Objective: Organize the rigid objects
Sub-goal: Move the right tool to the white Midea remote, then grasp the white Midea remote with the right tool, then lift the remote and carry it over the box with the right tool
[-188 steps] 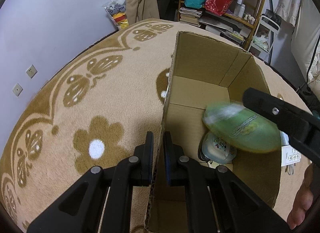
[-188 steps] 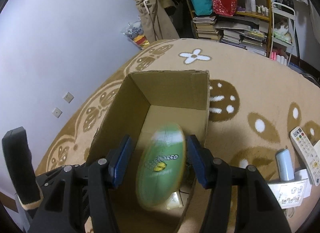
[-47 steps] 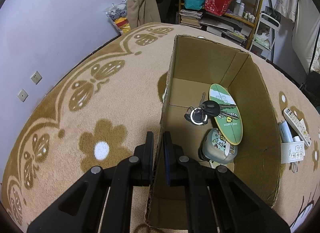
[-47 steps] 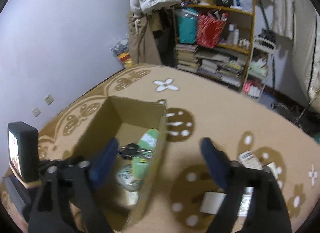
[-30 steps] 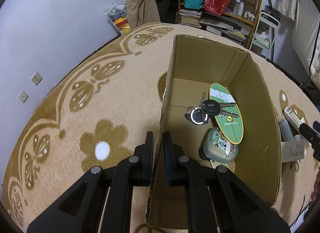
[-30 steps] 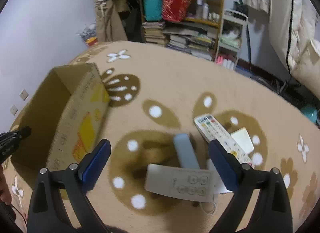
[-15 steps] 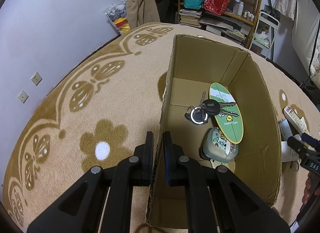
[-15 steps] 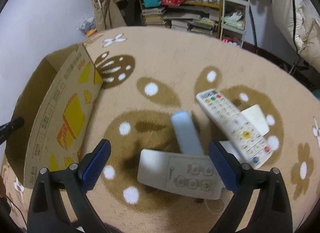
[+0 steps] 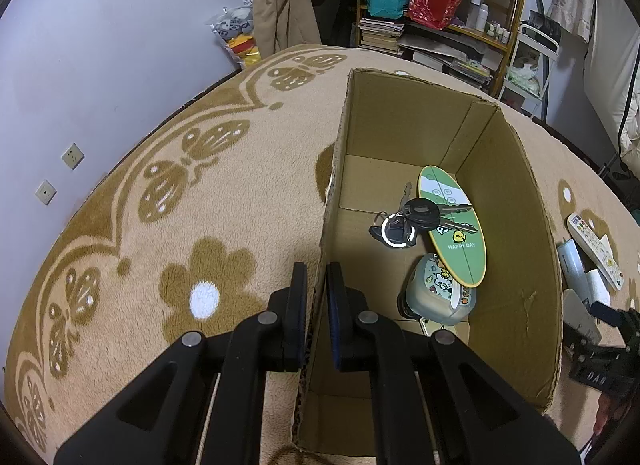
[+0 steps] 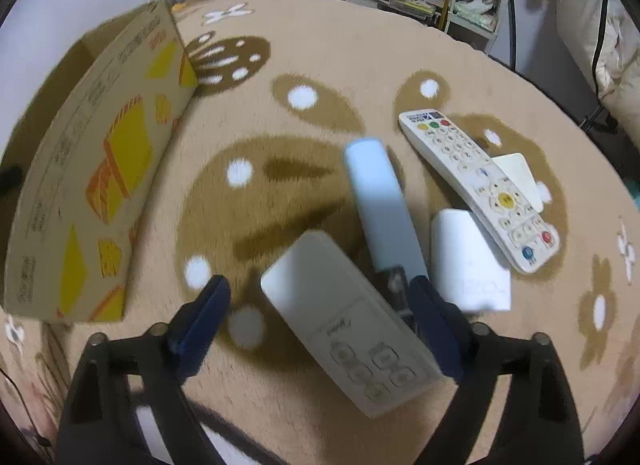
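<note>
We see the beige carpet (image 9: 168, 169) with brown flower and butterfly motifs covering the floor in both views. On it stands the open cardboard box (image 9: 516, 225), its printed yellow-and-orange outer wall (image 10: 100, 169) showing at the left of the right wrist view.

The left tool (image 9: 316, 305) is clamped on the box's near left wall, one finger outside, one inside, the cardboard edge between them.

Inside the box, on its floor: a green oval board (image 9: 454, 231) marked HAPPY DAY, leaning toward the right wall; a bunch of keys (image 9: 416, 217) lying partly on the board; a small rounded case (image 9: 440, 293) with cartoon stickers, touching the board's lower end.

The right tool (image 10: 320, 325) hangs over the carpet to the right of the box, its blue-padded fingers wide apart, straddling a grey power strip (image 10: 352, 329) with several sockets. We note no contact between pads and strip; the frame is slightly blurred.

Just beyond the strip: a pale blue bar-shaped object (image 10: 380, 201), touching or overlapping the strip's far corner. Right of it, a white flat box (image 10: 468, 265). A white remote control (image 10: 476, 185) with coloured buttons lies partly over that box and over a cream card (image 10: 520, 177).
</note>
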`<state>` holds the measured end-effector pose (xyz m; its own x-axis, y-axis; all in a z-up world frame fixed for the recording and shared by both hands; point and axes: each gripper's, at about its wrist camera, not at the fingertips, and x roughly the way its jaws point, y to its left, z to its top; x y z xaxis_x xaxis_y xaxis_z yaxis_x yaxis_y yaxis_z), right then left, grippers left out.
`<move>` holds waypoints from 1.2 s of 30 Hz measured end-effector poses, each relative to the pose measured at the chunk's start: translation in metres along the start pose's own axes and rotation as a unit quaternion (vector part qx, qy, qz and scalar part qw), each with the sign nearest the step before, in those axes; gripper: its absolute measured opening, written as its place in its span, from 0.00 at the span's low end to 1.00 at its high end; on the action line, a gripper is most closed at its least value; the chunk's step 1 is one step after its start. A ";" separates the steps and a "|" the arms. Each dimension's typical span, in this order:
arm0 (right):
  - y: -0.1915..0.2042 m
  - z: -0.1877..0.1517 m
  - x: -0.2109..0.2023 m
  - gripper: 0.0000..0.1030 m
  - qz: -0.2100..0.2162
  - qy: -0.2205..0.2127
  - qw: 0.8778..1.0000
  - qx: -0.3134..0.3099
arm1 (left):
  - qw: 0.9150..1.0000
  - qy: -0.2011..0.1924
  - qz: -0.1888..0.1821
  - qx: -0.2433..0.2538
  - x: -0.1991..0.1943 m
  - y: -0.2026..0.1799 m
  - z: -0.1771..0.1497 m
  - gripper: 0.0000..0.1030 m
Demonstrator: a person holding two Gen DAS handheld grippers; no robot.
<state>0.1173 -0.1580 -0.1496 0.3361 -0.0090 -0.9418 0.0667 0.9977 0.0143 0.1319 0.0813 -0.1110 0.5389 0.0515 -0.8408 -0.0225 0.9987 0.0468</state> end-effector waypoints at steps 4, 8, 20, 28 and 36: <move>0.010 -0.012 -0.001 0.74 -0.027 0.009 0.999 -0.031 | 1.000 0.000 -0.001 0.000 0.000 0.000 0.000 0.08; 0.003 -0.016 0.008 0.52 0.009 0.051 0.999 -0.010 | 1.000 0.000 0.000 0.000 0.000 0.000 0.000 0.08; -0.004 -0.019 0.018 0.52 0.019 0.042 0.998 0.044 | 1.000 0.000 0.000 -0.002 0.000 0.001 -0.001 0.08; -0.015 -0.016 0.014 0.50 0.034 0.007 0.995 0.095 | 1.000 0.000 0.001 0.000 0.000 0.002 -0.002 0.08; -0.019 -0.008 0.003 0.50 0.043 -0.005 0.993 0.110 | 1.000 0.000 0.001 0.002 -0.001 0.000 -0.003 0.08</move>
<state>0.1094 -0.1760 -0.1557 0.3592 0.0736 -0.9303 0.2398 0.9561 0.1682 0.1292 0.0814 -0.1118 0.5381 0.0540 -0.8412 -0.0200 0.9985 0.0514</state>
